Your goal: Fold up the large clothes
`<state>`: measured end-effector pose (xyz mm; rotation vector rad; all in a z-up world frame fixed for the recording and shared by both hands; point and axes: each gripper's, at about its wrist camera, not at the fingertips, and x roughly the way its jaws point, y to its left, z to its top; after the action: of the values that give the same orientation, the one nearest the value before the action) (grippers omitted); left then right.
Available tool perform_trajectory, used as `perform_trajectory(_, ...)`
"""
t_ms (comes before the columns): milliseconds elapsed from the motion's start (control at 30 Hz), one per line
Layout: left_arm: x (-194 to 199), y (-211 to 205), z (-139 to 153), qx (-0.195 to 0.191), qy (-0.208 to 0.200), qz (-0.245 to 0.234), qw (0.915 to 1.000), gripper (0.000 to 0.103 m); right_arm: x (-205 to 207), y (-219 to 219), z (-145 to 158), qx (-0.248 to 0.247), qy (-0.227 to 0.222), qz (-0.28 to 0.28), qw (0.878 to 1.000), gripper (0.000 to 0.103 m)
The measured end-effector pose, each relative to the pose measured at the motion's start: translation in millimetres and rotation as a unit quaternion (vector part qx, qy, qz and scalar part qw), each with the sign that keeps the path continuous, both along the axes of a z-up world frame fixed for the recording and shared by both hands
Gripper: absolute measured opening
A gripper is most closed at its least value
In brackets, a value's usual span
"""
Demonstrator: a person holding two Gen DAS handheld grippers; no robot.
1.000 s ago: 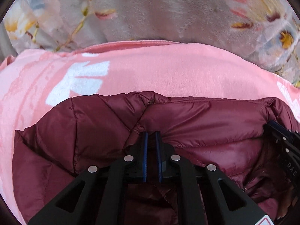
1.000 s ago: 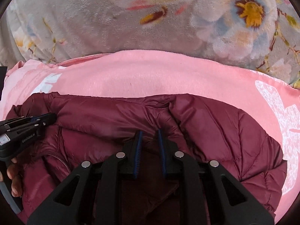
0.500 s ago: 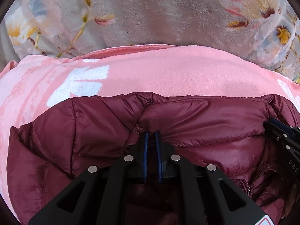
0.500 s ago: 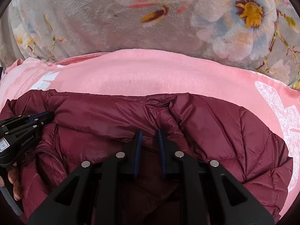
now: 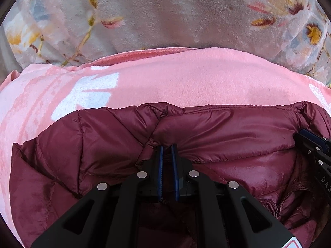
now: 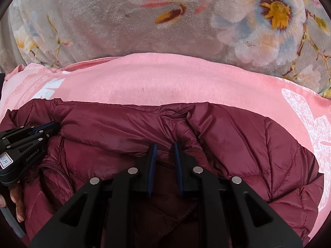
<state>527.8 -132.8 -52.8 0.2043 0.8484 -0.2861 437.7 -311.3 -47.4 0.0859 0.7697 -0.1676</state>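
A maroon quilted puffer jacket lies spread over a pink blanket, its collar edge toward the far side. My left gripper is shut on a fold of the jacket near the left shoulder. My right gripper is shut on a fold of the jacket near the right shoulder, its jaws a little wider apart. The right gripper shows at the right edge of the left wrist view. The left gripper shows at the left edge of the right wrist view. The zipper lies between them.
The pink blanket with white flower prints lies on a grey floral plush cover that fills the far side. A hand holds the left gripper's handle at the lower left of the right wrist view.
Both grippers have moved the jacket's top edge toward the far side of the pink blanket, and the jacket lies flatter. The right gripper's jaws have widened slightly.
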Motion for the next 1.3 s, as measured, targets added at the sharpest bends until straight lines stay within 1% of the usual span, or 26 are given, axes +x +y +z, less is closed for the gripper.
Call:
perform_trajectory(133,-1,-7,-1,0.026,-0.011,0.003,0.9996,0.01,3,-3,0,0.01,0.0,0.002,1.0,0.016)
perform_trajectory(200,-8,-5,3,0.038,-0.015,0.009,0.9991,0.012,-6,-7,5,0.024,-0.005,0.0,1.0,0.016)
perform_trajectory(233,-14,-1,8,0.042,-0.013,0.013,0.999,0.013,-20,-10,14,0.044,0.0,-0.011,0.999,0.017)
perform_trajectory(267,-25,7,17,0.035,-0.008,0.017,0.9992,0.017,-37,-12,23,0.07,-0.006,-0.016,0.997,0.021)
perform_trajectory(300,-44,22,30,0.01,-0.003,0.012,0.9999,0.021,-67,-16,37,0.109,-0.025,-0.011,0.994,0.037)
perform_trajectory(333,-60,35,39,-0.007,-0.002,0.005,1.0,0.033,-95,-18,47,0.123,-0.037,-0.007,0.992,0.046)
perform_trajectory(367,-78,49,48,-0.019,-0.003,-0.001,0.9998,0.05,-118,-20,53,0.123,-0.045,-0.005,0.991,0.053)
perform_trajectory(433,-123,89,63,-0.037,-0.007,-0.008,0.9993,0.069,-180,-23,63,0.105,-0.051,-0.002,0.993,0.057)
perform_trajectory(467,-143,108,67,-0.039,-0.008,-0.008,0.9992,0.071,-210,-26,64,0.096,-0.046,-0.005,0.994,0.061)
perform_trajectory(500,-161,126,70,-0.035,-0.005,-0.007,0.9994,0.071,-238,-30,62,0.091,-0.039,-0.013,0.995,0.063)
perform_trajectory(533,-182,150,69,-0.029,0.005,-0.001,0.9996,0.071,-280,-37,55,0.098,-0.023,-0.021,0.995,0.063)
perform_trajectory(600,-220,196,59,-0.025,0.037,0.02,0.9988,0.071,-339,-49,40,0.129,0.002,-0.04,0.991,0.064)
perform_trajectory(633,-234,212,54,-0.027,0.053,0.029,0.9978,0.071,-360,-51,34,0.14,0.01,-0.05,0.989,0.064)
perform_trajectory(667,-250,232,46,-0.035,0.074,0.039,0.9959,0.071,-388,-54,24,0.152,0.022,-0.063,0.986,0.064)
perform_trajectory(733,-277,261,31,-0.058,0.113,0.056,0.9903,0.07,-428,-55,9,0.166,0.042,-0.083,0.982,0.064)
perform_trajectory(833,-310,286,15,-0.112,0.157,0.068,0.9789,0.07,-470,-48,-8,0.196,0.042,-0.094,0.975,0.064)
perform_trajectory(867,-318,289,14,-0.122,0.155,0.069,0.978,0.07,-477,-44,-11,0.203,0.035,-0.099,0.974,0.064)
perform_trajectory(933,-330,290,15,-0.128,0.145,0.072,0.9784,0.07,-487,-37,-14,0.209,0.017,-0.105,0.972,0.066)
perform_trajectory(967,-334,290,14,-0.139,0.148,0.073,0.9765,0.07,-487,-33,-13,0.213,0.011,-0.107,0.971,0.067)
perform_trajectory(1033,-338,288,13,-0.162,0.153,0.069,0.9723,0.068,-486,-29,-14,0.233,-0.003,-0.107,0.967,0.067)
perform_trajectory(1067,-338,287,12,-0.163,0.152,0.07,0.9723,0.065,-484,-27,-16,0.247,-0.007,-0.104,0.963,0.061)
perform_trajectory(1100,-340,285,12,-0.159,0.148,0.072,0.9734,0.048,-482,-25,-17,0.248,-0.006,-0.107,0.963,0.048)
perform_trajectory(1133,-343,284,12,-0.159,0.147,0.069,0.9738,0.029,-483,-24,-18,0.248,-0.004,-0.109,0.963,0.04)
perform_trajectory(1167,-345,285,14,-0.163,0.146,0.069,0.9733,0.011,-483,-23,-18,0.258,-0.007,-0.105,0.961,0.021)
perform_trajectory(1200,-348,285,17,-0.171,0.146,0.066,0.9721,0.007,-486,-21,-15,0.272,-0.016,-0.104,0.956,0.012)
perform_trajectory(1300,-364,291,33,-0.185,0.13,0.056,0.9724,0.003,-500,-15,0,0.27,-0.037,-0.098,0.957,0.006)
